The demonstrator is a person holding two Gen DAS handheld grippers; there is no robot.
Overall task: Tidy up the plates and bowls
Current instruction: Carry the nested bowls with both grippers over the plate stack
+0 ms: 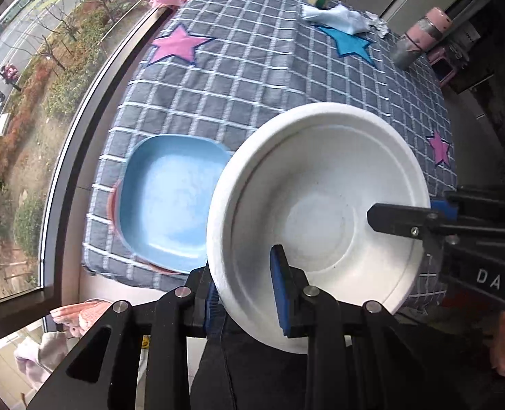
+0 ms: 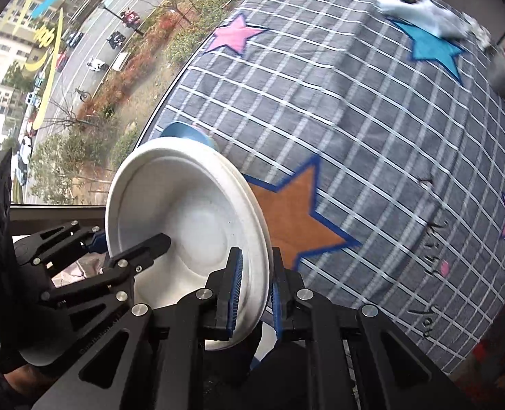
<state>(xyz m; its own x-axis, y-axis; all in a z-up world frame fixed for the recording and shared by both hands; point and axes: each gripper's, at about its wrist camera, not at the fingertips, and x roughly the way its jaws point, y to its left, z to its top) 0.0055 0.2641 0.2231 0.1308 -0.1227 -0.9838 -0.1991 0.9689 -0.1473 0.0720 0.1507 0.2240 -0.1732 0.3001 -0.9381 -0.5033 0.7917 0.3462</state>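
We've got L gripper (image 1: 249, 297) & R gripper (image 2: 255, 294) fingers both clamped on white bowl's (image 1: 321, 205) rim, tilted above bench (image 1: 252, 78) w/ blue plate (image 1: 170, 201).

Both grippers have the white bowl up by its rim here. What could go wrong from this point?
1. The white bowl is tilted and pinched only at its thin rim by the left gripper and right gripper; uneven pulling might slip or bend it.
2. Lowered onto the blue square plate, it may land off-centre near the table edge.
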